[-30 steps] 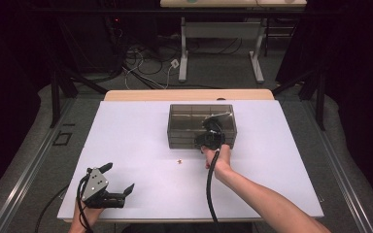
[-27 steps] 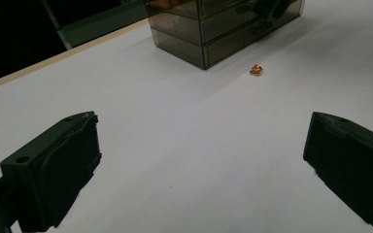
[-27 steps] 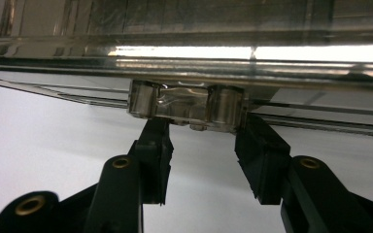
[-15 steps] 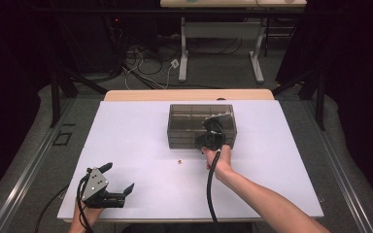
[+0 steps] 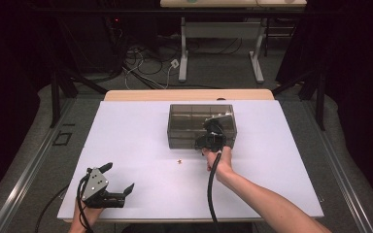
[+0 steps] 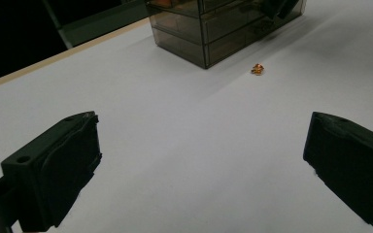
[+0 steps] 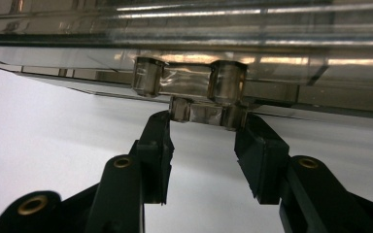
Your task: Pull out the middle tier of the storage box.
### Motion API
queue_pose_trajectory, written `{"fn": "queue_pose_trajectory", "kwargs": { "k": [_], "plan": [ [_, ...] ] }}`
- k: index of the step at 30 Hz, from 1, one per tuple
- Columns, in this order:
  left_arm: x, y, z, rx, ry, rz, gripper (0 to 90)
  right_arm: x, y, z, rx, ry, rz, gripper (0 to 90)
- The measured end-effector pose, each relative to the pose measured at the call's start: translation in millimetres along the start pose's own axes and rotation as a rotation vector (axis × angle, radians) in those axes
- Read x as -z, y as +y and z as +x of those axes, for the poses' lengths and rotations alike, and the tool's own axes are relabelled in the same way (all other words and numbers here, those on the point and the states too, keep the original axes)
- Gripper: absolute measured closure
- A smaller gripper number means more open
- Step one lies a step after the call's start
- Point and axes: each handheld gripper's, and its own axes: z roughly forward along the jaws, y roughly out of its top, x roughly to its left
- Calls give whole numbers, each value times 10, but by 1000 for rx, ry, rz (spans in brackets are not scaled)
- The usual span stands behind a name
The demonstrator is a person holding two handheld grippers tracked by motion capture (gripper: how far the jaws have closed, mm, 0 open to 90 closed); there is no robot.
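Observation:
A smoky see-through drawer box [image 5: 189,122] stands in the middle of the white table [image 5: 126,141]. My right gripper [image 5: 215,130] is at the box's front right. In the right gripper view its jaws [image 7: 206,125] are closed on the two ends of a clear drawer handle [image 7: 205,114] on the box front [image 7: 189,39]. A small orange piece [image 5: 178,160] lies on the table just in front of the box. My left gripper [image 5: 120,175] rests near the front left edge, open and holding nothing. The left gripper view looks across its jaws [image 6: 199,160] to the orange piece [image 6: 257,69] and the box [image 6: 209,29].
A wooden strip [image 5: 189,94] runs along the table's far edge. Beyond it are desk legs and cables on the floor [image 5: 150,68]. A black cable [image 5: 212,189] trails from the right gripper along the forearm.

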Motion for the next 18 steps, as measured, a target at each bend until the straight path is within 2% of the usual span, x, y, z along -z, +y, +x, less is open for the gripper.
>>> {"fn": "queue_pose_trajectory", "kwargs": {
  "k": [11,12,13,17,18],
  "plan": [
    [8,1,7,-5,-1,5,0,8,-10,-12,9,18,-1,553],
    [10,1,9,-6,-1,6,0,20,-12,-13,16,19,4,518],
    [10,0,10,-4,-1,6,0,36,-30,-3,45,31,2,430],
    [8,2,8,-9,-3,6,0,49,-78,13,71,38,10,394],
    [9,3,6,-9,-4,7,0,42,-118,16,91,47,15,379]
  ]
}}
